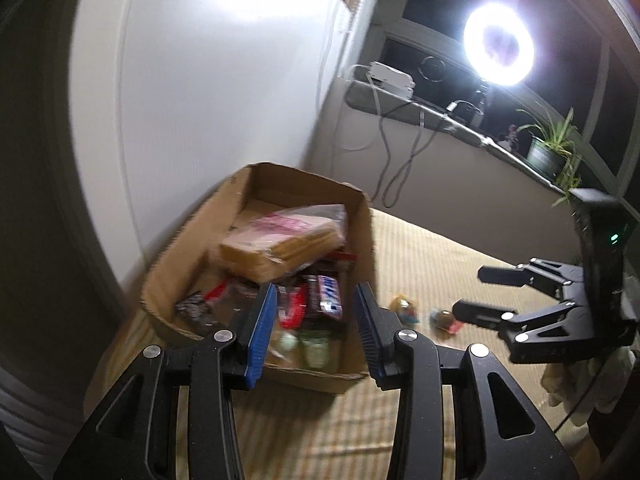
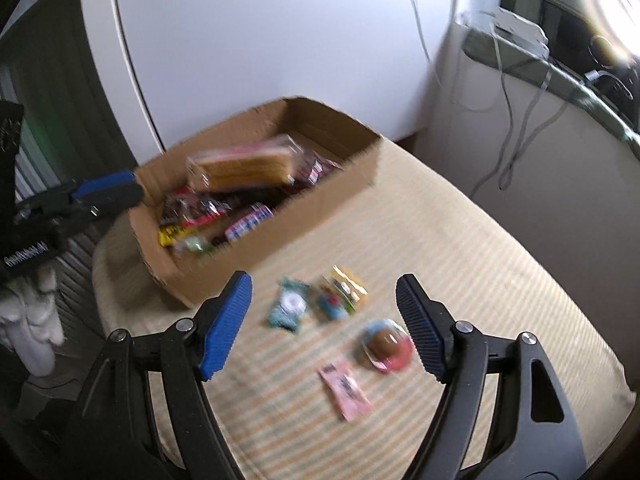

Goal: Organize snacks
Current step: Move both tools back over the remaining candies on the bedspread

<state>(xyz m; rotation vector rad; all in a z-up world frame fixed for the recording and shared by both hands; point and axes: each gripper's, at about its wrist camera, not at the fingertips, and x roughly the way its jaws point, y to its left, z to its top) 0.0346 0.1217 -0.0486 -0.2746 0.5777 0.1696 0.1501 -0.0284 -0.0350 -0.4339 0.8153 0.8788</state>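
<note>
Cardboard box [image 2: 280, 236]: on the striped mat [image 2: 480, 280], already holding a wrapped cracker pack [image 2: 244, 166] and assorted bars.
Loose snacks: four left on the mat beside the box: teal packet [image 2: 289, 311], yellow packet [image 2: 342, 292], round sweet [image 2: 386, 345], pink sachet [image 2: 345, 390].
Left gripper [image 1: 316, 332]: jaws apart, empty, over the box.
Right gripper [image 2: 324, 326]: jaws wide, empty, above the loose snacks.
Progress: mostly boxed, apparently.
</note>
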